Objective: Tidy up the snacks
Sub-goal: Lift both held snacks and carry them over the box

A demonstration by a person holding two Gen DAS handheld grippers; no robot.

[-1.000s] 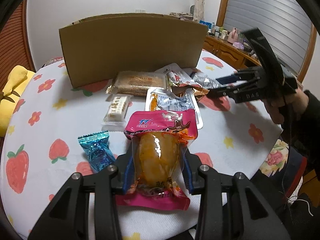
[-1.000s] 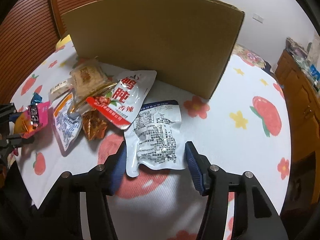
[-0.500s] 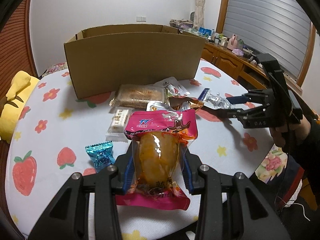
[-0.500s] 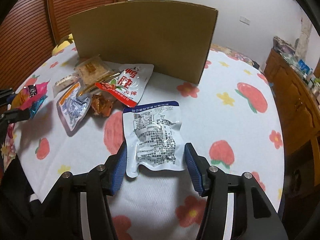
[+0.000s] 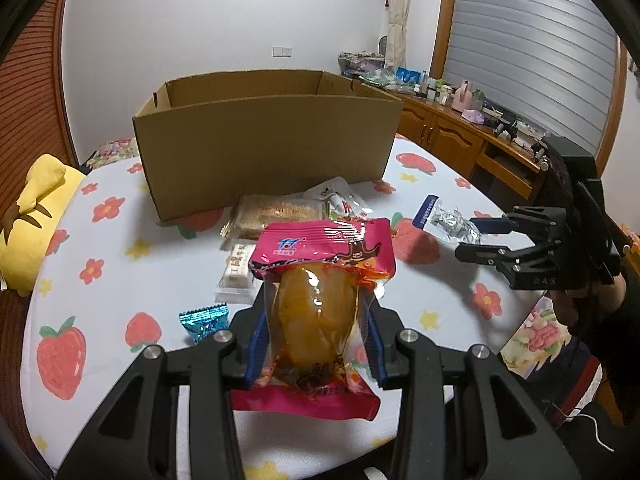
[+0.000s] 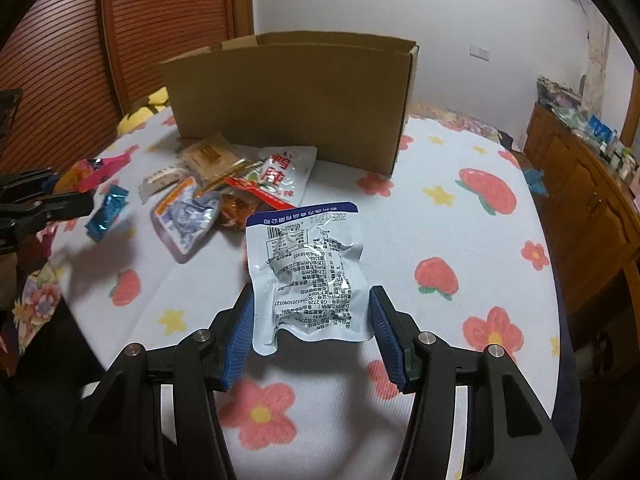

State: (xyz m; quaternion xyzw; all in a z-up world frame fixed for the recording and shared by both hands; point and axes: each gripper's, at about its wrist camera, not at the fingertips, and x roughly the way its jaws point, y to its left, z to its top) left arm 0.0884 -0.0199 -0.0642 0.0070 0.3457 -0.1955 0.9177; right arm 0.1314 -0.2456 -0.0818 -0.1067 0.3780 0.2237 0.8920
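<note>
While both packets hang above the surface (image 5: 100,248), left gripper (image 5: 316,336) clamps the pink snack (image 5: 316,304), right gripper (image 6: 312,328) the silver pouch (image 6: 308,272); next (I reckon) over the cardboard box (image 5: 268,148).

Your left wrist view looks down along its fingers from the near left edge of the table (image 5: 108,264), facing the far cardboard box (image 5: 268,148). Your right wrist view does likewise from the near right. Both share the box (image 6: 288,96) and the snack pile (image 6: 224,184) before it.
</note>
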